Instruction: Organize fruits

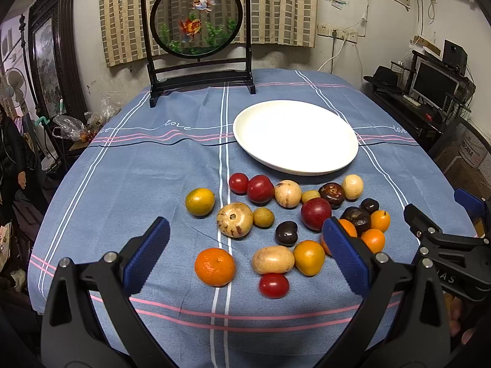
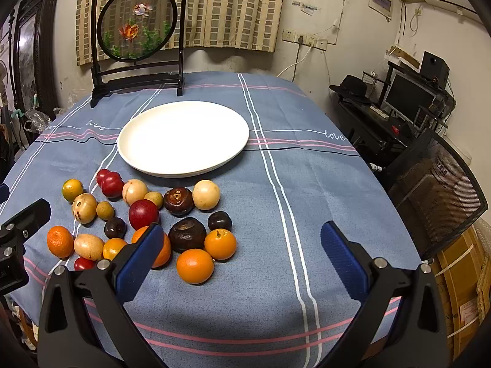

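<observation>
Several small fruits lie loose on a blue checked tablecloth [image 1: 147, 184]: oranges [image 1: 215, 266], red plums [image 1: 260, 188], tan round fruits [image 1: 234, 219] and dark water chestnuts [image 1: 332, 194]. Behind them sits an empty white plate [image 1: 295, 136] [image 2: 183, 137]. My left gripper [image 1: 247, 247] hangs open above the near side of the fruit pile, nothing between its blue pads. My right gripper [image 2: 242, 248] is open too, over bare cloth just right of the pile; an orange [image 2: 195, 266] and a kumquat [image 2: 220, 243] lie near its left pad. The right gripper's body shows in the left wrist view [image 1: 445, 245].
A black-framed goldfish screen [image 1: 198, 30] stands at the table's far edge behind the plate. A mesh chair [image 2: 435, 190] and a desk with a monitor [image 2: 405, 98] are to the right of the table. A person in dark clothes [image 1: 12, 153] stands at the left.
</observation>
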The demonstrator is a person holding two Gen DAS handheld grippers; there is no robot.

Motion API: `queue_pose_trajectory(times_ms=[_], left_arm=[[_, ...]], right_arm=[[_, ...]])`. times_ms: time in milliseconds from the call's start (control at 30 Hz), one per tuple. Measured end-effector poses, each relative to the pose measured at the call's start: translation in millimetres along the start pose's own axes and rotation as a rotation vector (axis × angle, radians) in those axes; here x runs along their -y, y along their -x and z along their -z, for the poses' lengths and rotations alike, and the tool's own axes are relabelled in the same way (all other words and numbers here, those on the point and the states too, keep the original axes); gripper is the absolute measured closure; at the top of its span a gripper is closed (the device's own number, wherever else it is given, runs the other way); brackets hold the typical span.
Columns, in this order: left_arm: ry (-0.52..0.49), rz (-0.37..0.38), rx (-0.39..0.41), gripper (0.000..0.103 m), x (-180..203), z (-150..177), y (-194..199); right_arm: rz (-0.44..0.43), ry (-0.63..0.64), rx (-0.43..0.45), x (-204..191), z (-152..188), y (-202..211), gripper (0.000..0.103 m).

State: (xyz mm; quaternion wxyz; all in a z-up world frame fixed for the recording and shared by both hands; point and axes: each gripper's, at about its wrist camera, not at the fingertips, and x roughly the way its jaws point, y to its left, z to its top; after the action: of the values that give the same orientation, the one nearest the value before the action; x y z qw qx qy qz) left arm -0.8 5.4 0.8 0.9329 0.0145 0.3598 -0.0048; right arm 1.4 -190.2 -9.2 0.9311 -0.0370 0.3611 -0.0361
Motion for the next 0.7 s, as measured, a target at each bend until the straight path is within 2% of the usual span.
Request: queue_pose_trajectory(times_ms=[700], left_arm=[[0.001, 0.001, 0.0, 0.002, -0.2, 0.3, -0.3]], right_arm=[[0.003, 0.004, 0.004, -2.6, 0.3, 0.5, 0.001]])
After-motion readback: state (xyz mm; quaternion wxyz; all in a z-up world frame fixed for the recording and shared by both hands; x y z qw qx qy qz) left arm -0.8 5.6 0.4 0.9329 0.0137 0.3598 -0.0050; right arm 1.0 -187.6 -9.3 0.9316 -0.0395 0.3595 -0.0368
